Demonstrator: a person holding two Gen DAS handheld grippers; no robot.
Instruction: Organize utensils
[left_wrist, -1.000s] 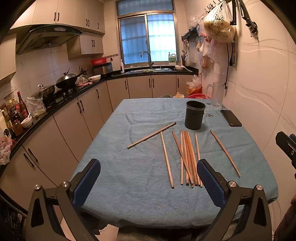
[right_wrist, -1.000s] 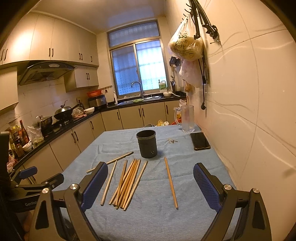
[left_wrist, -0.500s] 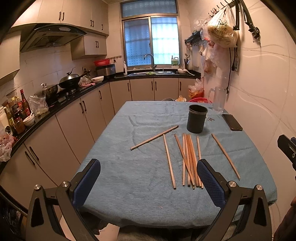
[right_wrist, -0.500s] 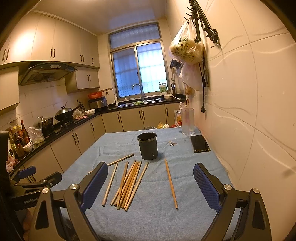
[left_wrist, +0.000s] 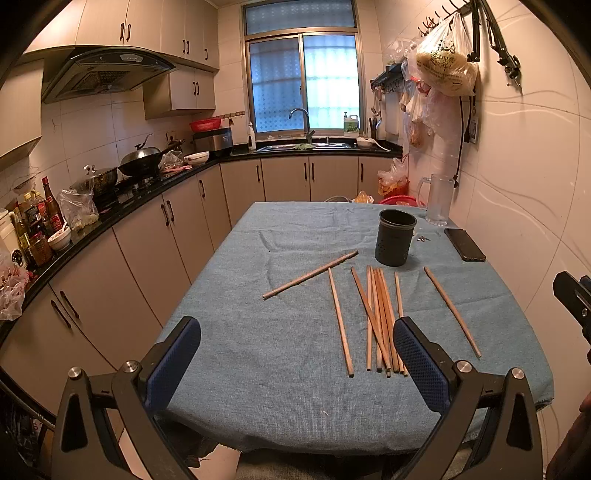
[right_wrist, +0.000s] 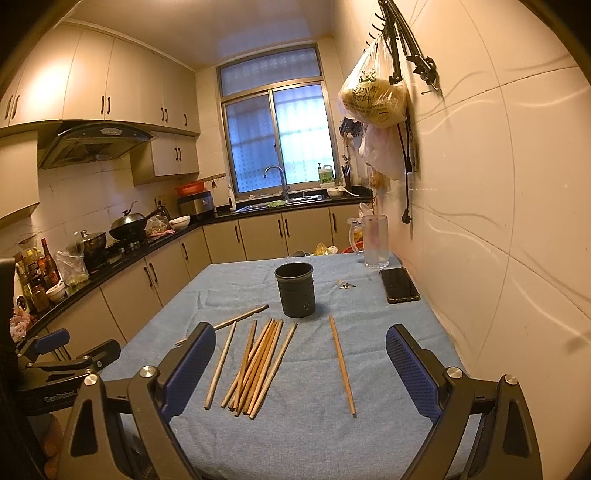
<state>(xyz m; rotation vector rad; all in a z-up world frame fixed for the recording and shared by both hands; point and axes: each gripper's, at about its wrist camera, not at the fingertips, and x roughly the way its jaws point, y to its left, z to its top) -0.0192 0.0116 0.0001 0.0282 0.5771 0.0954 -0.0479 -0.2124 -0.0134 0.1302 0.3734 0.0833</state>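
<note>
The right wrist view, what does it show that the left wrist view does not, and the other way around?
Only the right wrist view shows the whole left gripper from the side, open and holding nothing. Only the left wrist view shows the near edge of the blue cloth and a black corner of the right gripper. Both show the black holder standing upright, the bundle of chopsticks on the cloth before it, the single chopstick apart from them, the phone and the clear jug.

Dim, warm indoor light on both my views. Window (left_wrist: 303, 81) glows cool blue-white at top centre, slightly blown out. Warm glare on the wall (right_wrist: 498, 155) at right. Heavy fisheye bending, black vignette in corners. Focus sharp centre, softer at edges.
</note>
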